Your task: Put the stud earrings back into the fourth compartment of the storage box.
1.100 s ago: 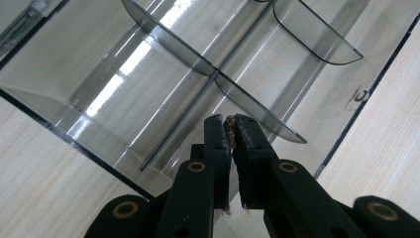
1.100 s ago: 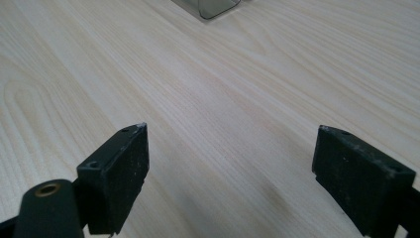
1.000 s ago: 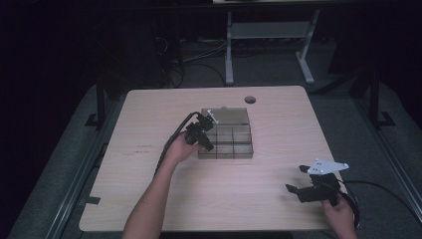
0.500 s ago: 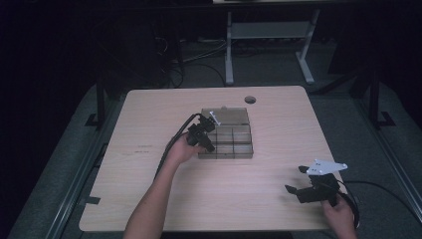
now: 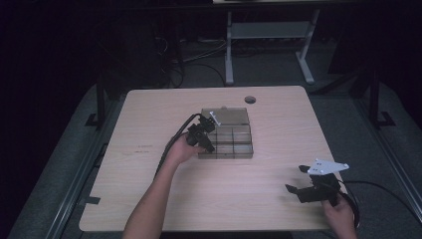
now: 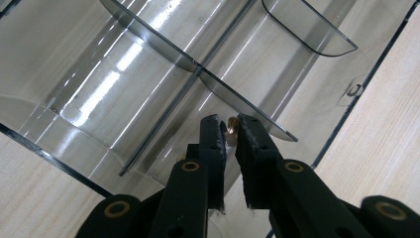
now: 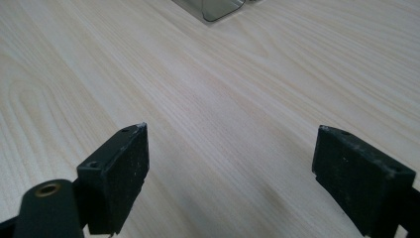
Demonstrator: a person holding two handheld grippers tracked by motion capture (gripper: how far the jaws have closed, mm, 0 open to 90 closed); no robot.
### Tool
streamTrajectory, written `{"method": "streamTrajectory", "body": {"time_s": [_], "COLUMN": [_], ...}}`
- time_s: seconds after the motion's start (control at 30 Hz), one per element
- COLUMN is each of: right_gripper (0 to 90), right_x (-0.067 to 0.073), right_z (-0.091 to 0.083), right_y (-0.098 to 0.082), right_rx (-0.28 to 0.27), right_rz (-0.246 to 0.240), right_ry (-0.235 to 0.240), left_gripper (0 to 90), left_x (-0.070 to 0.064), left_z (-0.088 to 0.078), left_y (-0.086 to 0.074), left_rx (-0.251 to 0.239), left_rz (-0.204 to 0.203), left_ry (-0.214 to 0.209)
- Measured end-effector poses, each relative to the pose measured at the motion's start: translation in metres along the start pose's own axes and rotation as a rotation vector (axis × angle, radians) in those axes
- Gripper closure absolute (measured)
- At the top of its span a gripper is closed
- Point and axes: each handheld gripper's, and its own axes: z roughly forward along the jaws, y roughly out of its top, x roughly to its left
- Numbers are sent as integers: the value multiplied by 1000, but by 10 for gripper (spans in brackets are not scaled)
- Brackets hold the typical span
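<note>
A clear plastic box (image 5: 226, 133) with little walls inside is being kept near the middle of the wooden table (image 5: 149, 199). The left gripper (image 5: 203, 138) is being held at the box's 9 o'clock edge, dipped into one of its compartments. In the left gripper view, a tiny gold-coloured piece (image 6: 231, 132) is being pinched between the two black jaws, which have just been opening a little and are being kept almost together, over the box (image 6: 148, 74). What the piece is cannot be told. The right gripper (image 5: 300, 183) is being held well apart from the box, at about 4 o'clock from it, near the table's corner. Its jaws are being kept wide apart with nothing between them, just over the bare wood (image 7: 223, 99).
</note>
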Motion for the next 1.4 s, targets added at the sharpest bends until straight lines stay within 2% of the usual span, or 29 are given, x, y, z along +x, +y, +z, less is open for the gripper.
{"method": "streamTrajectory", "body": {"time_s": [0.17,0.27,0.3,0.47,0.77,1.07,1.1,1.4], "right_gripper": [141,141,140,141,141,140,141,140], "right_x": [1,1,1,1,2,2,2,2], "right_z": [0,1,1,1,2,2,2,2], "right_y": [0,0,1,1,1,1,1,1], "right_rx": [-1,10,10,8,15,23,24,30], "right_rz": [0,-3,-1,4,4,1,1,-4], "right_ry": [-2,-5,-8,-14,-21,-32,-31,-38], "left_gripper": [770,764,757,736,701,680,678,656], "left_x": [0,-3,-5,-7,-15,-23,-24,-26], "left_z": [-5,-13,-19,-30,-37,-46,-49,-54], "left_y": [-1,-4,-6,-13,-27,-37,-41,-61], "left_rx": [-20,-45,-63,-81,-141,-151,-162,-184], "left_rz": [-1,13,4,9,10,35,43,29], "left_ry": [6,16,21,28,26,32,45,59]}}
